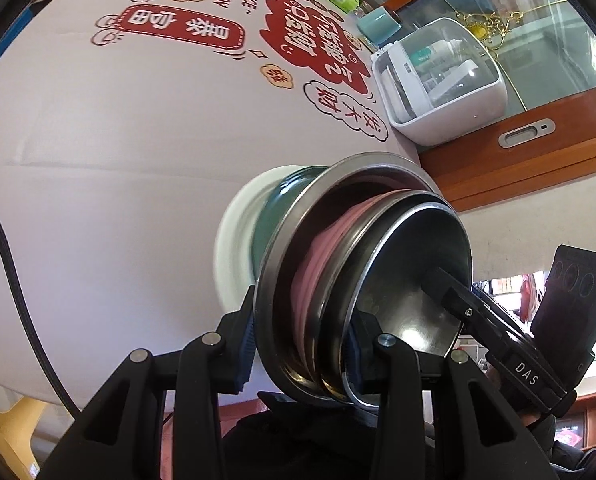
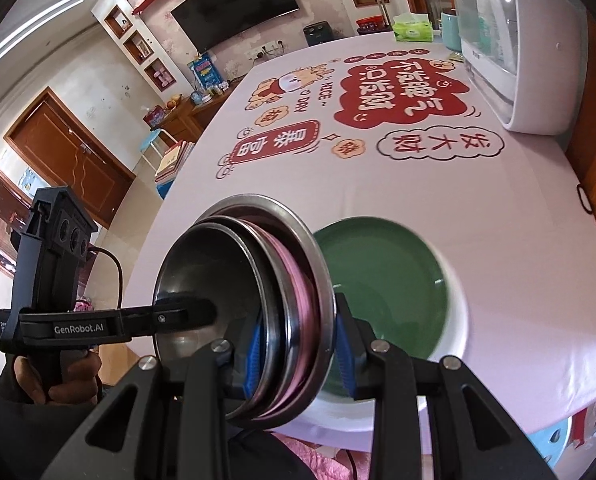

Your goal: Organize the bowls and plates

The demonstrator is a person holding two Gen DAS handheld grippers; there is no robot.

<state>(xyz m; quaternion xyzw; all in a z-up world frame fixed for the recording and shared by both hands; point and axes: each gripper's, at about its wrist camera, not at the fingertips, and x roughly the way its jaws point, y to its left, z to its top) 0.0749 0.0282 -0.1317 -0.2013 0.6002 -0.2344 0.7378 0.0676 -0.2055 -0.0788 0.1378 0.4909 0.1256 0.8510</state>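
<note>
Left wrist view: your left gripper [image 1: 304,344] is clamped on the rims of the nested stack [image 1: 338,280], steel dishes with a pink plate [image 1: 318,264] sandwiched between them. The stack rides tilted, above the near edge of the tabletop [image 1: 97,160]. The right gripper's finger reaches into the top steel bowl [image 1: 410,280] from the right. Behind the stack sits a green plate [image 1: 273,224] on a white plate [image 1: 233,232]; from here only their edges show. Risk: the pads bear on thin, slick rims, so the inner bowl or pink plate could slide out if you tilt further or the two hands drift apart.

Right wrist view: your right gripper [image 2: 298,356] is likewise closed on the stack's rims, opposite side. This view alone shows the green plate's open face, lying flat near the tabletop's near edge. Setting the stack down off-centre could tip that plate pair over the edge. It also shows the sterilizer cabinet [image 2: 526,52] at the far right corner.
</note>
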